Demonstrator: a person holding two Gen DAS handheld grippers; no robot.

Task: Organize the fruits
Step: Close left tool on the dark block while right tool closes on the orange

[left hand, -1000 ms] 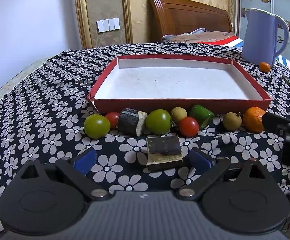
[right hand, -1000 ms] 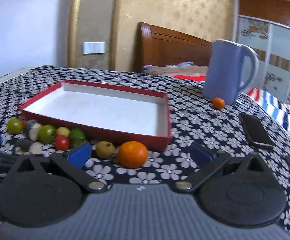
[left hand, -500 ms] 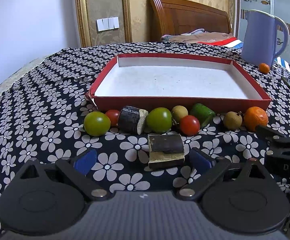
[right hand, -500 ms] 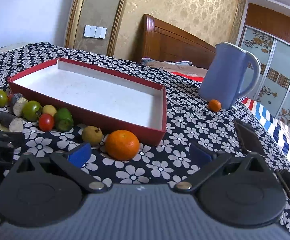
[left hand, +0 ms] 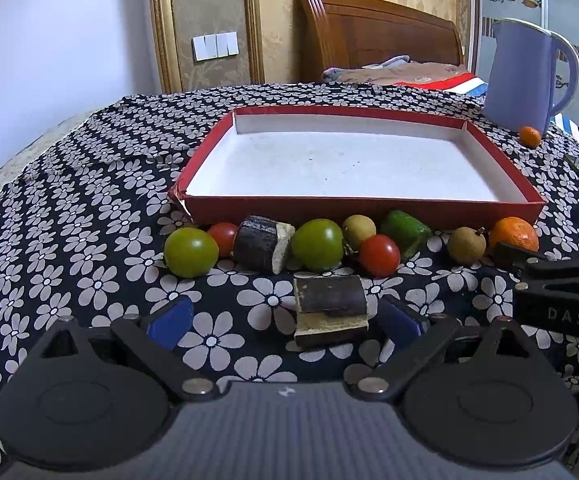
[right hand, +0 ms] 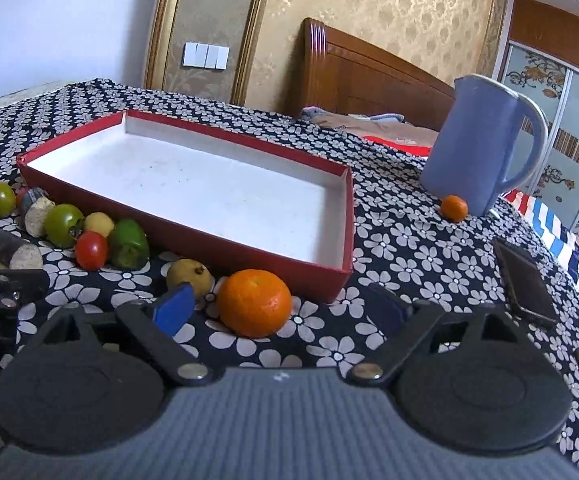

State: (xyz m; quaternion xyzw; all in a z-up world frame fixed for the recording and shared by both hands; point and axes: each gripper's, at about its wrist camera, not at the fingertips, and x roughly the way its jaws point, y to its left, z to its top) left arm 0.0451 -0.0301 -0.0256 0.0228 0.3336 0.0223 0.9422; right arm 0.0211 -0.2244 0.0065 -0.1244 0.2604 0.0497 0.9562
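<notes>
A red tray with a white floor [left hand: 361, 203] [right hand: 249, 254] lies empty on the flowered cloth. Along its near wall sit green tomatoes [left hand: 190, 252], red tomatoes [left hand: 380, 255], a green pepper [left hand: 404, 229], a longan [left hand: 466, 245], an orange [left hand: 514, 233] and dark cut pieces [left hand: 263, 243]. My left gripper [left hand: 285, 316] is open, with a dark cut piece [left hand: 331, 310] between its fingers. My right gripper [right hand: 277, 306] is open with the orange [right hand: 255, 297] between its fingers, low over the cloth; it also shows in the left wrist view [left hand: 561, 280].
A blue jug [right hand: 483, 148] stands at the back right with a small orange [right hand: 453, 208] beside it. A black phone [right hand: 523, 282] lies to the right of the tray. A bed headboard stands behind the table.
My right gripper has moved forward and lower toward the orange, which now sits between its fingers. My left gripper has barely moved.
</notes>
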